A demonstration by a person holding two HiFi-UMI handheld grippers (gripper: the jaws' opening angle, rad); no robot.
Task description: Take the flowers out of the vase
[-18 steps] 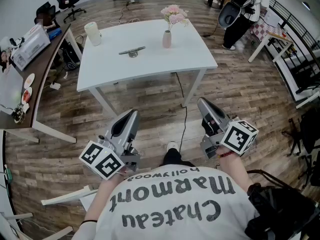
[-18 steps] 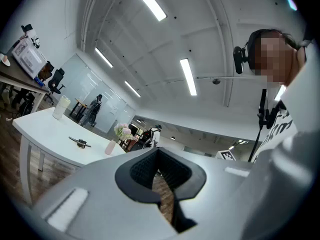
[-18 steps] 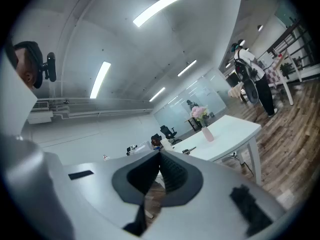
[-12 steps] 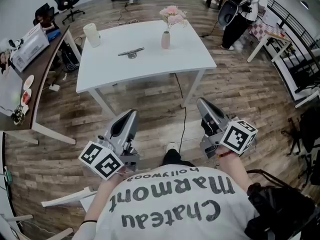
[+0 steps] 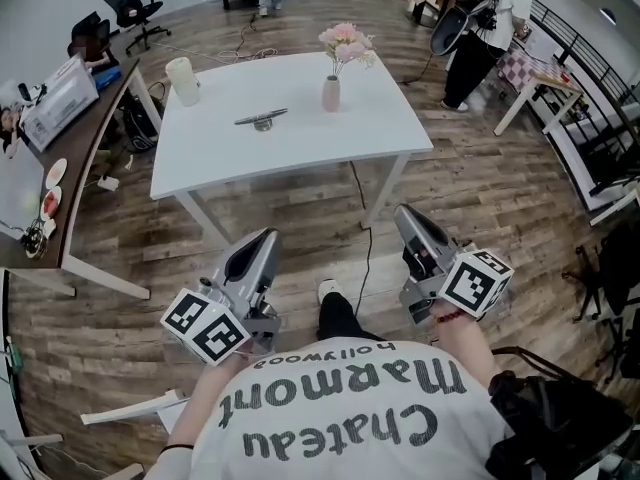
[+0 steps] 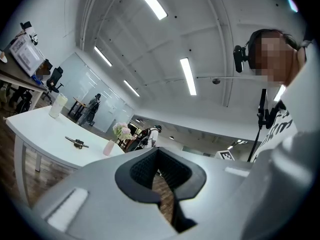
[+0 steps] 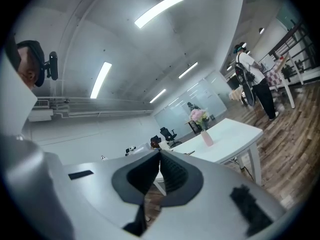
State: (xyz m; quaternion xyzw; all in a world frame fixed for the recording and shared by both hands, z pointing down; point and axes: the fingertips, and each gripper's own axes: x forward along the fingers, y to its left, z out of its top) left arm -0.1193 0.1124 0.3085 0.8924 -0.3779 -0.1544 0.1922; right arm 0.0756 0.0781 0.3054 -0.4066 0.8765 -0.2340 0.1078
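Observation:
Pink flowers [image 5: 345,40] stand upright in a small pink vase [image 5: 331,94] near the far right of a white table [image 5: 290,138]. The same flowers [image 6: 120,130] and vase [image 6: 108,147] show far off in the left gripper view, and the flowers [image 7: 198,115] and vase [image 7: 206,138] in the right gripper view. My left gripper [image 5: 266,238] and right gripper [image 5: 403,211] hover close to my body, well short of the table, over the wooden floor. Both are shut with nothing between their jaws.
On the table lie a dark flat tool [image 5: 261,119] and a cream jug [image 5: 183,80] at the far left corner. A desk with clutter [image 5: 40,158] runs along the left. A person [image 5: 480,23] stands at the back right beside another table [image 5: 545,73]. A cable [image 5: 365,238] trails on the floor.
The table with the vase sits slightly lower in the head view. Both grippers have slipped a little lower too, staying shut and empty.

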